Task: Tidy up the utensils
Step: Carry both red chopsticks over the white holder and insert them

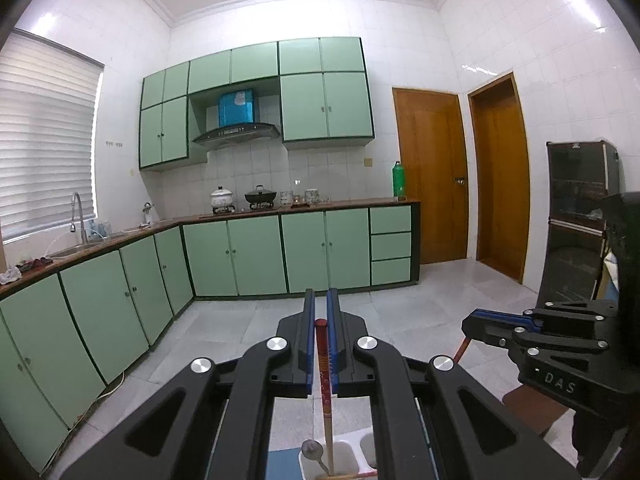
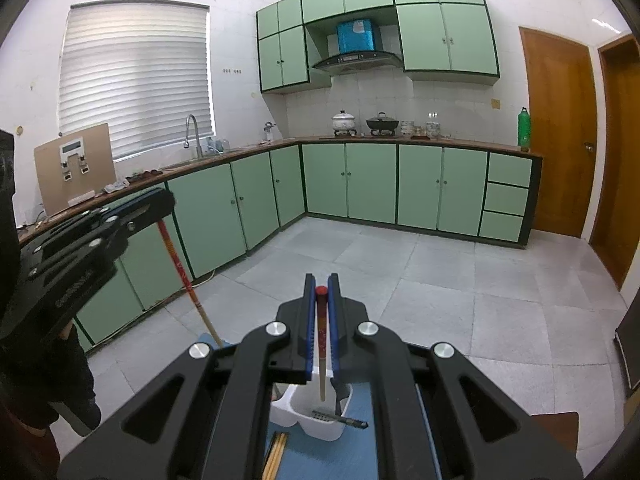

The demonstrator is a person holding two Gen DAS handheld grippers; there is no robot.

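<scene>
Fingers of the left gripper [image 1: 321, 312] are pinching a red-topped chopstick [image 1: 324, 364] near its upper end, so the shaft is hanging straight down. Its pale lower tip is dipping into a white utensil holder [image 1: 352, 454], entering the same compartment as a metal spoon [image 1: 311, 449]. Holding it by the top is letting it drop in vertically without the fingers meeting the rim.

Fingers of the right gripper [image 2: 321, 298] are likewise pressing on a second chopstick [image 2: 321, 336], gripped just under its red cap. Its tip is hovering above the holder [image 2: 316, 424], not yet inside. A dark-handled knife [image 2: 340, 420] is lying tilted across the holder's rim. More wooden chopsticks [image 2: 276, 452] are lying on a blue mat [image 2: 352, 456] just beside the holder, apparently waiting their turn.

Each gripper is visible from the other's camera, side by side, both well above the mat. Beyond them, a tiled floor and green kitchen cabinets [image 2: 372, 180] are filling the background.

Judging from this, the sorting looks partway through: two sticks being lowered, several left.
</scene>
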